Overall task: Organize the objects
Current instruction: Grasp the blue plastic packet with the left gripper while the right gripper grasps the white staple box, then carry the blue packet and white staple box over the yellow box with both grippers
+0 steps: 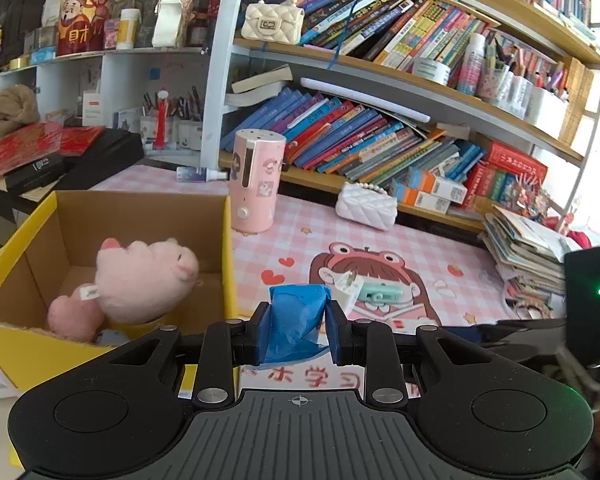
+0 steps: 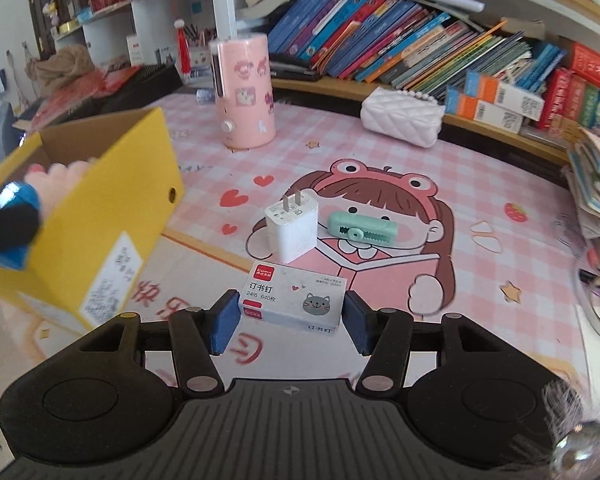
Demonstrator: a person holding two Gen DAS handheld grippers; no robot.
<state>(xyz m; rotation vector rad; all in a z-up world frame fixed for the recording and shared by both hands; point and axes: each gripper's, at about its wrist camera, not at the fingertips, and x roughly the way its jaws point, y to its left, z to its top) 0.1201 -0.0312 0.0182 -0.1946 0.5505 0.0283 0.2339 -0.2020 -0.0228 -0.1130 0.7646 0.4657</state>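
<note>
My left gripper (image 1: pixel 297 332) is shut on a blue packet (image 1: pixel 296 320), held above the mat just right of the yellow cardboard box (image 1: pixel 228 248); it also shows at the left of the right wrist view (image 2: pixel 16 204). A pink plush pig (image 1: pixel 144 276) lies in the box. My right gripper (image 2: pixel 291 320) is open, its pads on either side of a white staples box (image 2: pixel 292 298) on the mat, not touching it. Behind lie a white charger plug (image 2: pixel 292 228) and a mint crocodile clip (image 2: pixel 360 232).
A pink cylinder humidifier (image 2: pixel 244 92) and a white quilted purse (image 2: pixel 400 116) stand at the back of the pink checked mat (image 2: pixel 480 184). Bookshelves full of books rise behind. A stack of booklets (image 2: pixel 596 200) sits at the right edge.
</note>
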